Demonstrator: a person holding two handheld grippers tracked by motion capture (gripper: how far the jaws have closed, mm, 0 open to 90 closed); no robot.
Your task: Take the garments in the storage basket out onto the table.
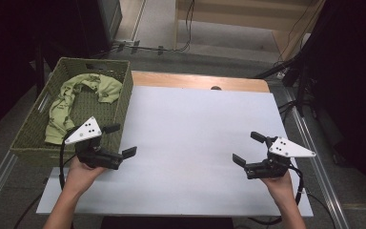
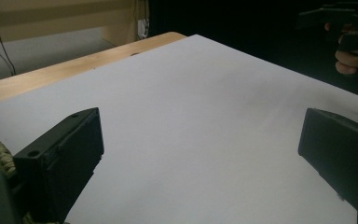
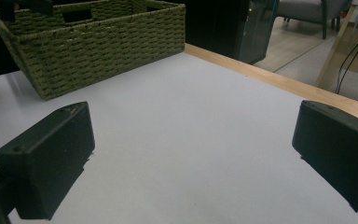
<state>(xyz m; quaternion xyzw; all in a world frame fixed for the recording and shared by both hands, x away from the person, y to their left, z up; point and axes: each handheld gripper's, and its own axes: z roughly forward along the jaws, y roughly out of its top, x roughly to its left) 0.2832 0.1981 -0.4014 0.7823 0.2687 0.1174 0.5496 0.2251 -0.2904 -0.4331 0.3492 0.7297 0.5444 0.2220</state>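
Note:
A green woven basket (image 1: 32, 138) stands at the table's left edge, and a light green garment (image 1: 66, 102) lies crumpled inside it. My left gripper (image 1: 120, 140) hovers just right of the basket's near corner, open and empty. In its own view the left gripper (image 2: 200, 158) has its jaws spread wide over the bare white sheet. My right gripper (image 1: 248, 148) is held over the table's right side, also open with nothing in it. The right gripper (image 3: 191, 156) faces the basket (image 3: 98, 42) across the white surface.
A white sheet (image 1: 195, 143) covers the table, with a wooden strip (image 1: 195, 81) showing along its far edge. Dark stands and cables (image 1: 295, 71) crowd the floor to the right. A hand with the other gripper (image 2: 349, 32) appears far off in the left gripper view.

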